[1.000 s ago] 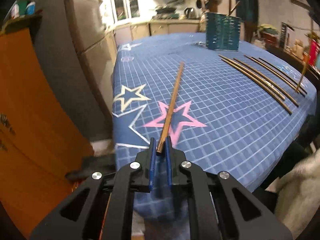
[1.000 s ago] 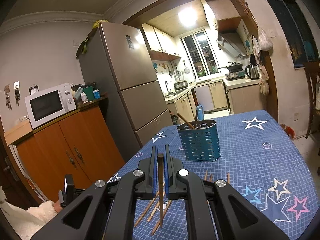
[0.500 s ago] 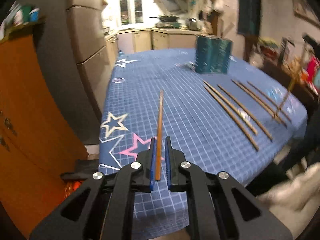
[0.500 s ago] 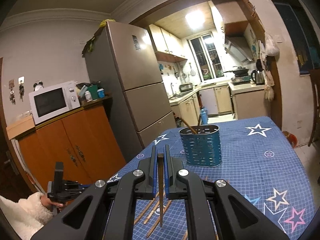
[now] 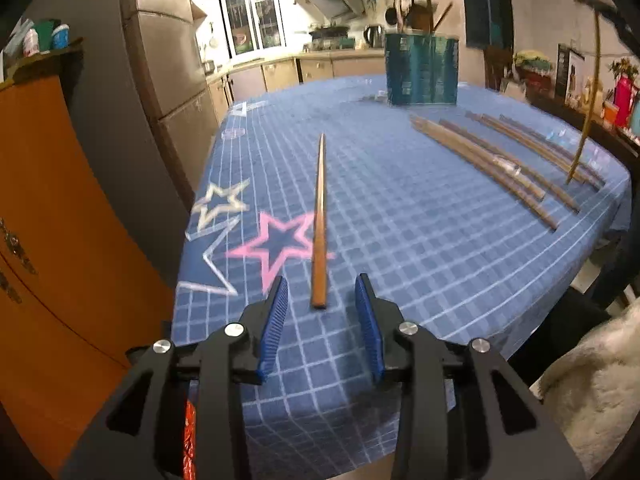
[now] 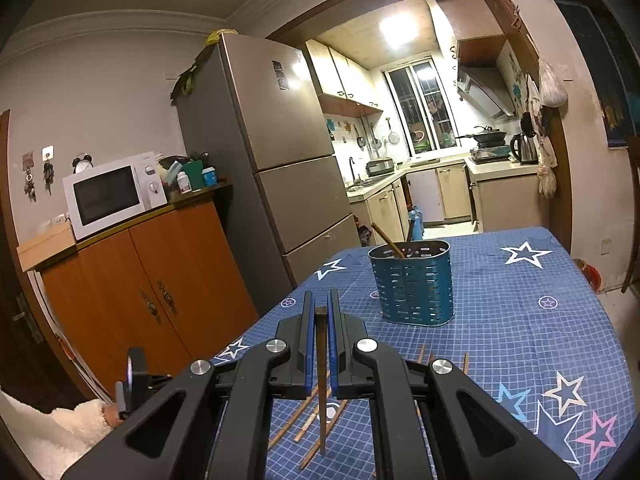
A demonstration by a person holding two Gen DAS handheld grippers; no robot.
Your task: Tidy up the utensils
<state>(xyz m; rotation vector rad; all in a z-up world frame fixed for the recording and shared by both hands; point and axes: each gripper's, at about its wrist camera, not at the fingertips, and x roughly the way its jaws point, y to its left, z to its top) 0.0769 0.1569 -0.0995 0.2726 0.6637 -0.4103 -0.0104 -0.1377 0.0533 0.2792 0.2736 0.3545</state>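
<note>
In the left wrist view my left gripper [image 5: 321,304] is open, its blue pads either side of the near end of a wooden chopstick [image 5: 319,216] that lies on the blue star tablecloth [image 5: 400,240]. Several more chopsticks [image 5: 492,160] lie in a row to the right. The teal slotted utensil holder [image 5: 421,70] stands at the far end. In the right wrist view my right gripper [image 6: 321,312] is shut on a chopstick [image 6: 321,384] that hangs down vertically above the table. The holder [image 6: 412,284] stands beyond it with two sticks inside.
An orange cabinet [image 5: 52,240] stands close to the table's left edge, with a grey fridge [image 6: 272,152] behind it. A microwave [image 6: 114,192] sits on the cabinet. The table's near edge [image 5: 360,432] drops off just under my left gripper. Loose chopsticks [image 6: 304,428] lie below the right gripper.
My left gripper has opened and let go of its chopstick, which now lies flat on the cloth. The right gripper still holds its chopstick and has barely moved.
</note>
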